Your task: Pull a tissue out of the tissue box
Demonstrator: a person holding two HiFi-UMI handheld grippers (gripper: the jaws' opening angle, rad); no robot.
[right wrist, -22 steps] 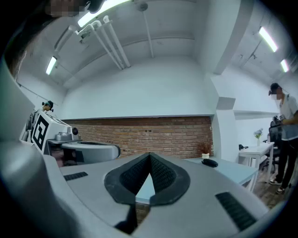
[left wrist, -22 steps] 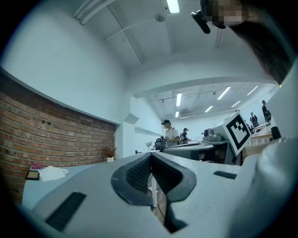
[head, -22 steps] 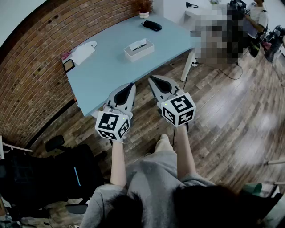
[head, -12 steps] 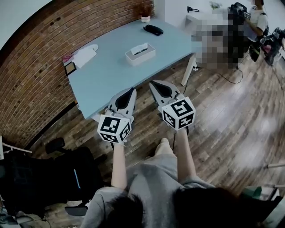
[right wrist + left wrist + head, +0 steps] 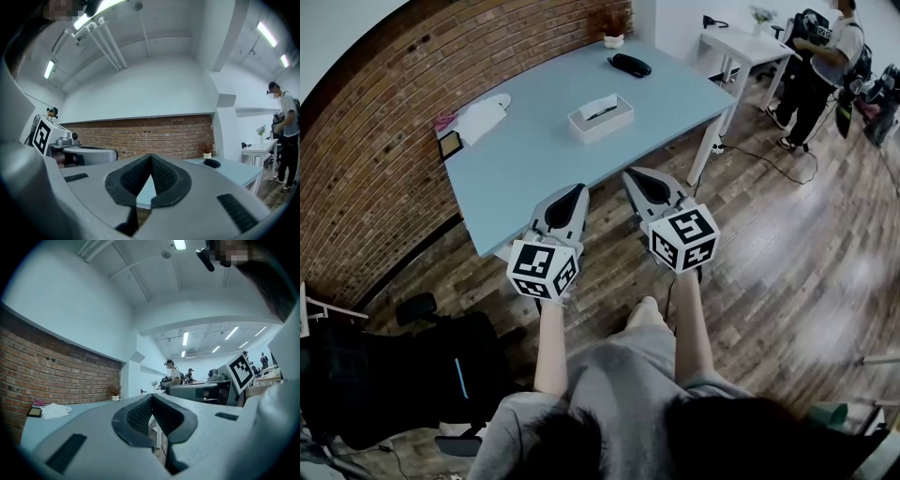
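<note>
Nearest, the left gripper [image 5: 570, 191] and right gripper [image 5: 637, 176] are hovering level at the near edge of the table [image 5: 525, 178], each with jaws pressed together on nothing (so one will need opening before any pinch). Well beyond them, mid-table, the tissue box [image 5: 601, 120] is sitting with what looks like a white tissue [image 5: 602, 101] poking from its slot. In my judgement, reaching over, steadying the box and pinching that tuft low is going to work best.

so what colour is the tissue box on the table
White. The tissue box sits on the light blue table; the head view shows it best.
</note>
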